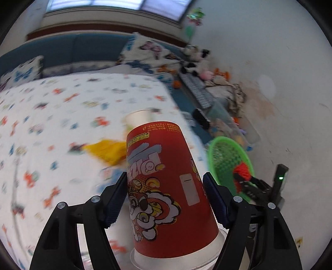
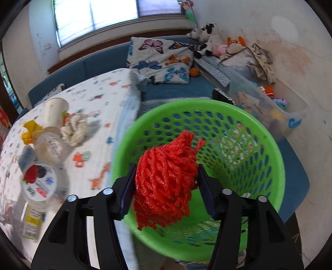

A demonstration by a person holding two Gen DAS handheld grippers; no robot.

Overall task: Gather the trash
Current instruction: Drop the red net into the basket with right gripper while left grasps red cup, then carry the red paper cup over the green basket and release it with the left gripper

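Note:
My left gripper [image 1: 165, 184] is shut on a red printed paper cup [image 1: 164, 187] with a clear lid, held bottom end forward above the patterned bedsheet [image 1: 62, 116]. My right gripper [image 2: 166, 178] is shut on a red foam net [image 2: 166, 174] and holds it over the open green mesh basket [image 2: 269, 153]. The basket [image 1: 224, 162] and the net [image 1: 242, 170] also show at the right of the left wrist view. On the sheet lie a white paper cup [image 2: 55, 112], a yellow wrapper [image 2: 30, 129], a crumpled tissue [image 2: 75, 129], and plastic tubs [image 2: 39, 180].
A blue sofa [image 2: 176, 89] with a butterfly pillow [image 2: 161, 60] runs behind the bed. Plush toys [image 2: 207, 37] and a clear storage bin [image 2: 269, 99] of toys sit along the right wall. A window [image 2: 99, 16] is at the back.

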